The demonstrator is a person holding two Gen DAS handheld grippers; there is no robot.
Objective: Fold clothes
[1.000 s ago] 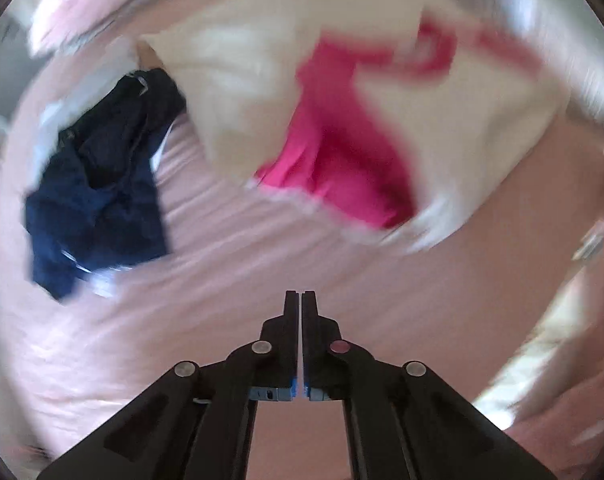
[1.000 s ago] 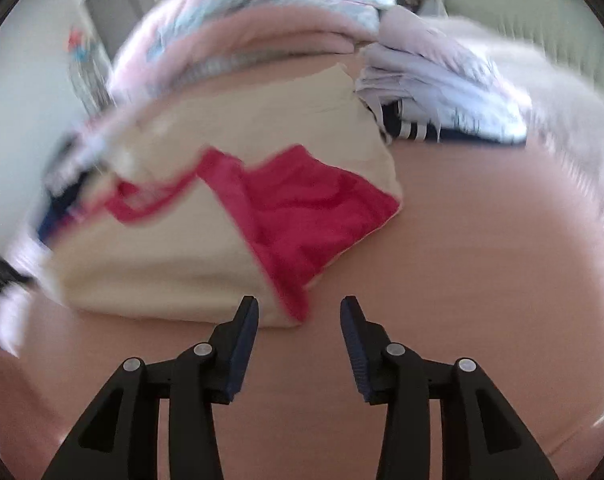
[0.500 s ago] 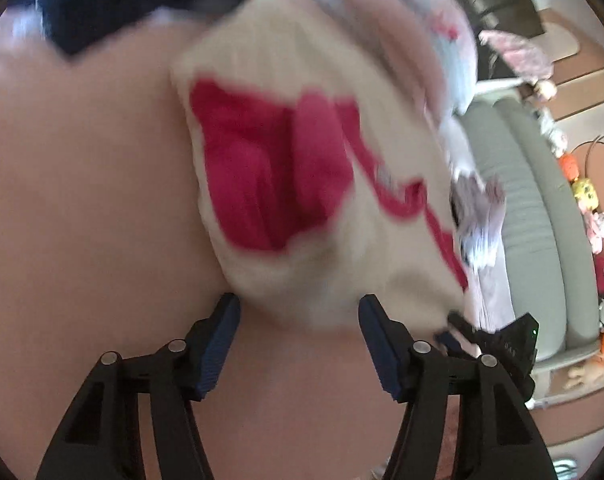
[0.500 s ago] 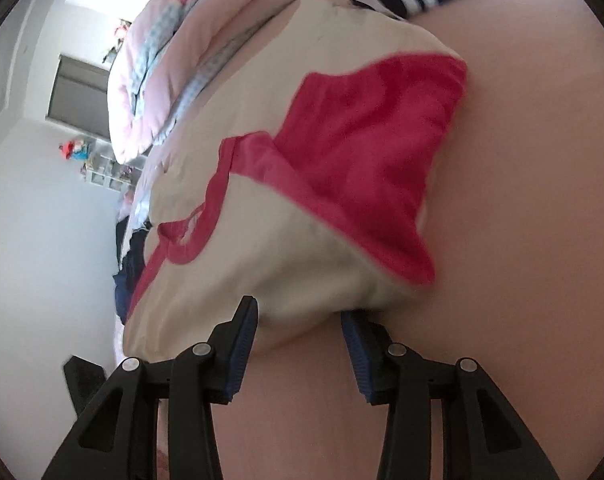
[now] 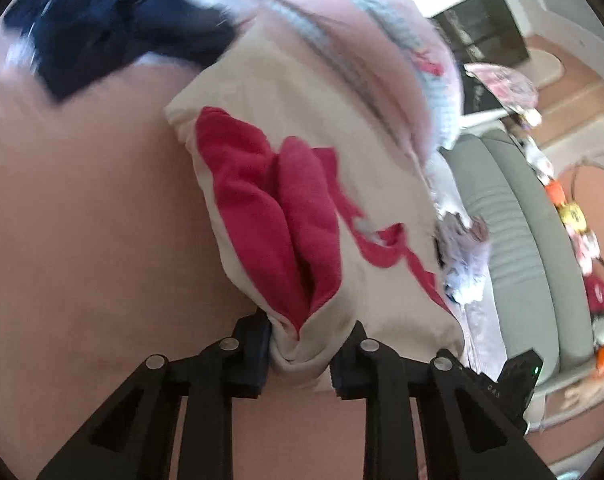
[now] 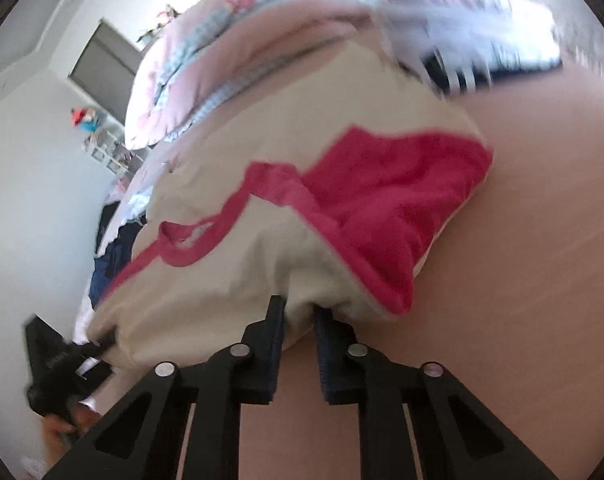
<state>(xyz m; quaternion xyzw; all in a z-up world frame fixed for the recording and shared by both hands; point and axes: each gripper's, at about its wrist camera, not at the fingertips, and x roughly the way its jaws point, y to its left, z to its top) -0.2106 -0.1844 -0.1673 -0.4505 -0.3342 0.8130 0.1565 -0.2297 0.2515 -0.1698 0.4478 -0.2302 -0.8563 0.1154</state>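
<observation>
Only readable text: faint letters, look like "GAS", on the black body of the other gripper (image 5: pixel 502 390), just right of the jaws in the left wrist view. Blurry, not certain. Nothing legible in the right wrist view.

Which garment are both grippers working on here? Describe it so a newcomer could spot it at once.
On the pink bed sheet, below the rolled pink quilt, lies a cream garment. Unlike the navy clothes beside it, it has crimson sleeves and trim.
</observation>
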